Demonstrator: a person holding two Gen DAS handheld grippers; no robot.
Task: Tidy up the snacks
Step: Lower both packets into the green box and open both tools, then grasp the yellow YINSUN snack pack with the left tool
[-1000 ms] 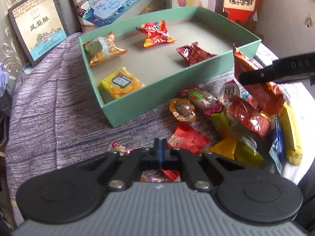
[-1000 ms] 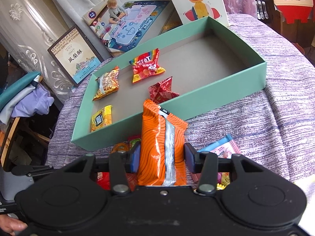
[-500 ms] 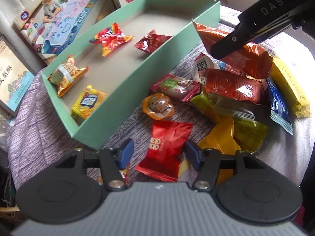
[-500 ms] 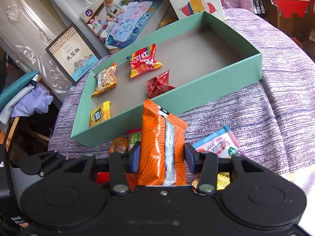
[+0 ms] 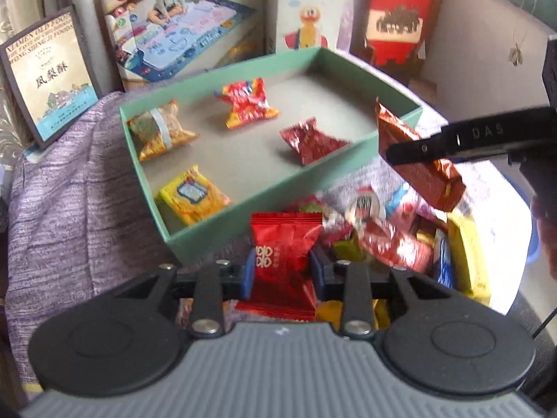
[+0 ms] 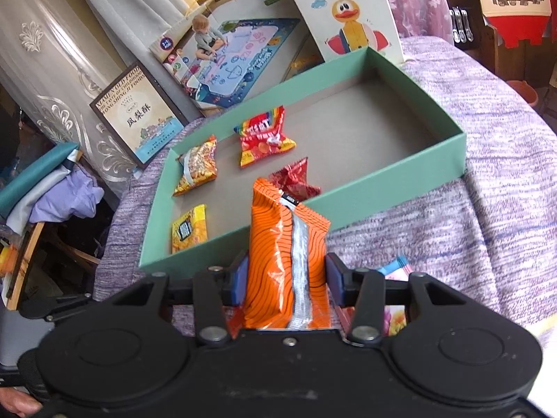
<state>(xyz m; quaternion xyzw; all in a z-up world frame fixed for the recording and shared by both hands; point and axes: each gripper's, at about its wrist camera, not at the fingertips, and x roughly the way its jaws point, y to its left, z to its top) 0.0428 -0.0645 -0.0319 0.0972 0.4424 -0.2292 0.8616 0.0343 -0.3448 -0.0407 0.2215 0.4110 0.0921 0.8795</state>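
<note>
Now red packet [image 5: 282, 244] clamped between left tongs [image 5: 281, 273].

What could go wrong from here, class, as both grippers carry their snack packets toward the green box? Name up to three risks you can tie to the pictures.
1. The left gripper has just been closing on the red packet; the slick wrapper could slip out.
2. The right gripper pinches the orange packet low, so its tall top may flop or catch the green box wall.
3. Both could crowd the dark red foil snack near the box's front wall.
</note>
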